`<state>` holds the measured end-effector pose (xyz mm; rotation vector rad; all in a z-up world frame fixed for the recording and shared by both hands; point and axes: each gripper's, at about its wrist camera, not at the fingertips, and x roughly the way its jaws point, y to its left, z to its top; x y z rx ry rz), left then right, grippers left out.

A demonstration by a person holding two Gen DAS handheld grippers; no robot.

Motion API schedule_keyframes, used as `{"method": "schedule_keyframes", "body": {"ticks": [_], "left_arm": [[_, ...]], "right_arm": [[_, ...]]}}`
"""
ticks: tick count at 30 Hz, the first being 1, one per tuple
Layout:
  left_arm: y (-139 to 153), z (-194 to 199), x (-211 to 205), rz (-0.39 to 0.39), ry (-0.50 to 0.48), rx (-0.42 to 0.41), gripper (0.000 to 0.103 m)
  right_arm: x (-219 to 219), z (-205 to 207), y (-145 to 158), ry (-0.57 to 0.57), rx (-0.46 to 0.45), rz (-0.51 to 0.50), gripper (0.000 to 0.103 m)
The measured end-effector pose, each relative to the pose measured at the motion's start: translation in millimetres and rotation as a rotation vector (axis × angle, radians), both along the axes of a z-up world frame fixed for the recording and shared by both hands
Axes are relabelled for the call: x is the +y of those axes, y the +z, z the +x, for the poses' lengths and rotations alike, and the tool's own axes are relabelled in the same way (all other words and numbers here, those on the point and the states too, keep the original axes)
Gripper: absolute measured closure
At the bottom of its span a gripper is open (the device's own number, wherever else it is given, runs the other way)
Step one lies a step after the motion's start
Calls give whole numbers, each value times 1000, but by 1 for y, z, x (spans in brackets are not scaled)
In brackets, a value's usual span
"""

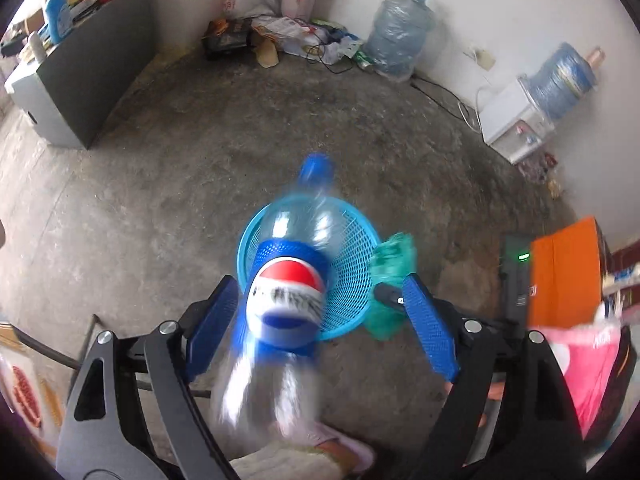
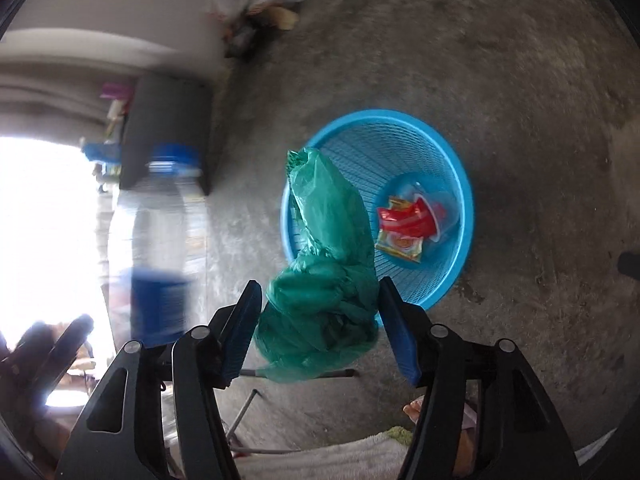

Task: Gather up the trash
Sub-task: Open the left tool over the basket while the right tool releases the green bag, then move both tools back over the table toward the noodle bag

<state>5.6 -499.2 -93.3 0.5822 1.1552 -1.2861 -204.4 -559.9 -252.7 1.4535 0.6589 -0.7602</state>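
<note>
A clear Pepsi bottle [image 1: 286, 300] with a blue cap sits between my left gripper's [image 1: 320, 312] wide-open jaws, blurred, touching only the left pad at most, above the blue mesh basket [image 1: 352, 264]. The bottle also shows blurred in the right wrist view [image 2: 160, 232]. My right gripper [image 2: 320, 312] has a crumpled green plastic bag [image 2: 328, 280] between its spread jaws, over the near rim of the basket [image 2: 460, 184]. A red snack wrapper [image 2: 408, 224] and a clear cup lie inside the basket. The green bag shows beside the basket in the left wrist view [image 1: 390, 276].
Concrete floor all round. A dark cabinet [image 1: 92, 76] stands far left, a litter pile [image 1: 288, 36] and water jugs [image 1: 400, 36] by the far wall, a dispenser [image 1: 520, 120] right, an orange box [image 1: 564, 272] near right. My feet are below.
</note>
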Motion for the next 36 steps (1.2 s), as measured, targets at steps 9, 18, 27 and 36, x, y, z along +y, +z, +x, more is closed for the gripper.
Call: {"method": "schedule_keyframes", "body": {"ticks": [9, 18, 27, 36], "left_arm": [[15, 2, 32, -53, 10, -6, 23], [49, 13, 83, -117, 52, -32, 23], [80, 31, 152, -168, 158, -55, 23], [104, 45, 231, -225, 288, -108, 23]], "right_arm": [[1, -2, -18, 10, 63, -12, 44], [-33, 22, -8, 47, 116, -131, 35], [-27, 38, 9, 92, 137, -180, 23], [31, 17, 60, 155, 143, -302, 23]]}}
